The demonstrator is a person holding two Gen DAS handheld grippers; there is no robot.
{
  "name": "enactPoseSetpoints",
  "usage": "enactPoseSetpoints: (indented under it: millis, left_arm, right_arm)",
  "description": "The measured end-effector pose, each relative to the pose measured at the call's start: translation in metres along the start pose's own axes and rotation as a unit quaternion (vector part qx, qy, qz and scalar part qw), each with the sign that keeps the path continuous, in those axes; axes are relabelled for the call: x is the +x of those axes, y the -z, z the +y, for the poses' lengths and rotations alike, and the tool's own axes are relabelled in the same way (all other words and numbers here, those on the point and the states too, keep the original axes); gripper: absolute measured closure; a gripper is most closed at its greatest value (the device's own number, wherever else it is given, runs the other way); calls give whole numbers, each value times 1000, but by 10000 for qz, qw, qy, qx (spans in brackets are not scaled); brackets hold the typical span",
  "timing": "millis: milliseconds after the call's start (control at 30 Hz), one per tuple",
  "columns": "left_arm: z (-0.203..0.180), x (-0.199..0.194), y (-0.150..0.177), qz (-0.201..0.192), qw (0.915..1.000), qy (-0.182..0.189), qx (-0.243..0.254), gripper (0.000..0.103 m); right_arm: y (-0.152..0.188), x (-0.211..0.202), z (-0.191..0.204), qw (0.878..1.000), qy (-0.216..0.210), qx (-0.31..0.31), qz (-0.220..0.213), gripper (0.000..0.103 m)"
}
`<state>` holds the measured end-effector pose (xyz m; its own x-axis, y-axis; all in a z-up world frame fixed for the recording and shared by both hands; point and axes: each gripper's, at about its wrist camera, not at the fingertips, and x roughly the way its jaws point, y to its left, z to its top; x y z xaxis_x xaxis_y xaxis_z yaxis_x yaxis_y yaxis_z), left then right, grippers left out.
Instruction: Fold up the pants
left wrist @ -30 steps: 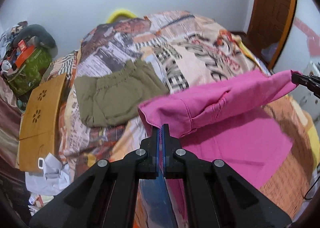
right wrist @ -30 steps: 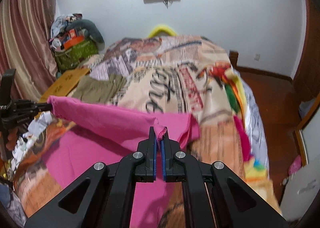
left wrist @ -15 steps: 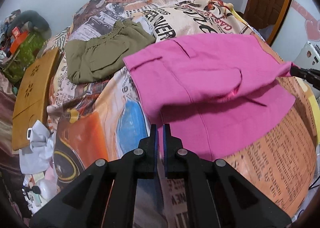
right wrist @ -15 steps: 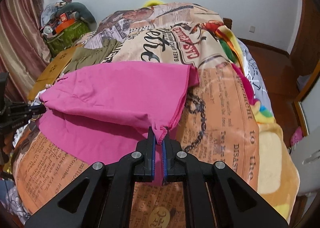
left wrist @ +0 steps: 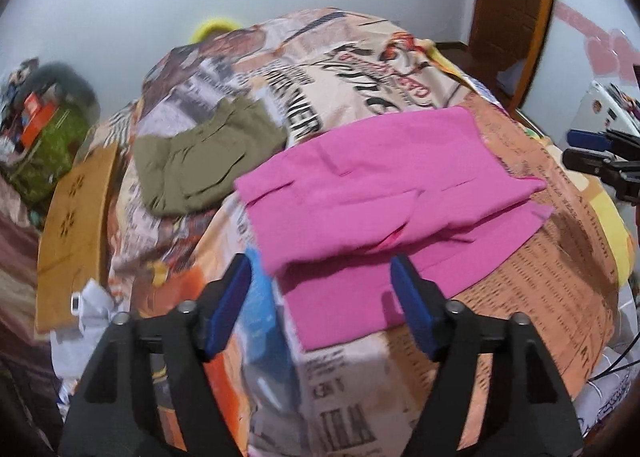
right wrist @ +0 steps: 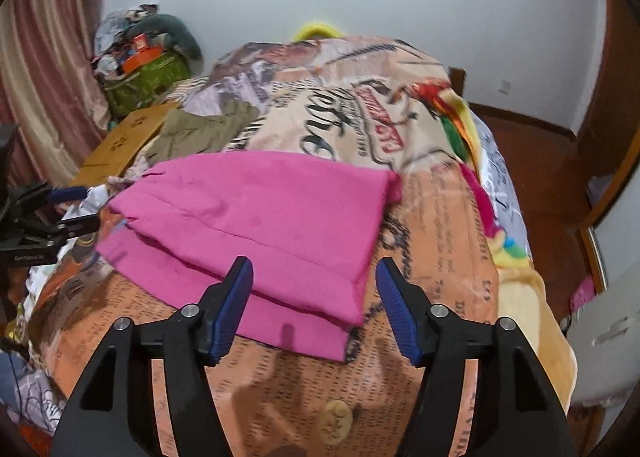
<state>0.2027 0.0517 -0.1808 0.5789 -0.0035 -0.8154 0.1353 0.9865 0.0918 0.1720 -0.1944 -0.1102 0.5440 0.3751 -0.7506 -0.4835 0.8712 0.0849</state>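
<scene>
Both tongs released — left tongs (left wrist: 320, 289), right tongs (right wrist: 314, 291). Pink pants (right wrist: 256, 225) lie just ahead on the bed (right wrist: 440, 257), folded once. Next, probably: regrip an end — fold again.

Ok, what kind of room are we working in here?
Most likely a home bedroom. The pink pants lie on a bed with a newspaper-print blanket, a curtain hangs along one side, and a wooden door stands beyond the bed.

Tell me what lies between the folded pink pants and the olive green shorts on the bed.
Only printed blanket shows between the pink pants and the olive green shorts, seen in the left wrist view.
</scene>
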Motion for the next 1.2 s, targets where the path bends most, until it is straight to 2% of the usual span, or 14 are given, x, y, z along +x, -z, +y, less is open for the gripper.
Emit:
enactPoseSetpoints:
  millis: [167,333,400,533,767,800,867,900,967,1100,1167,1200]
  left_arm:
    - [-24,22,-16,204,9987,56,467,28]
    - [-36,54,-18,618,9962,99,599,29]
    - [-39,58,-17,613,9960,36,653,31]
    - [-42,59,-20,569,9956,31,745,43]
    - [-41,55,-31,506,9965,263,606,44]
    - [-42,56,-32,508,9965,305,589,44]
    - [-44,56,-32,511,9964,341,592,44]
    - [-45,57,-31,514,9963,345,601,44]
    - [-48,58,-31,521,9962,316,619,44]
    - [-49,61,-28,492,9965,309,604,44]
    - [-49,63,-28,520,9966,227,596,54]
    - [-49,66,-28,543,9966,141,595,66]
  right_arm:
    - [-3,14,27,9990,-248,-347,102,42]
    - [0,36,40,9974,-500,-404,326,41]
    - [2,45,44,9965,-557,-431,442,41]
    - [2,63,49,9944,-704,-443,646,41]
    - [-4,83,58,9945,-759,-488,526,42]
    - [-5,85,59,9944,-795,-499,493,44]
    - [-7,89,61,9934,-858,-556,519,62]
    - [-7,92,62,9927,-889,-583,564,67]
    - [-8,94,62,9923,-926,-589,580,86]
    - [-10,90,58,9934,-954,-463,441,95]
    - [-12,85,57,9938,-963,-438,348,96]
    - [-12,84,57,9938,-965,-442,332,96]
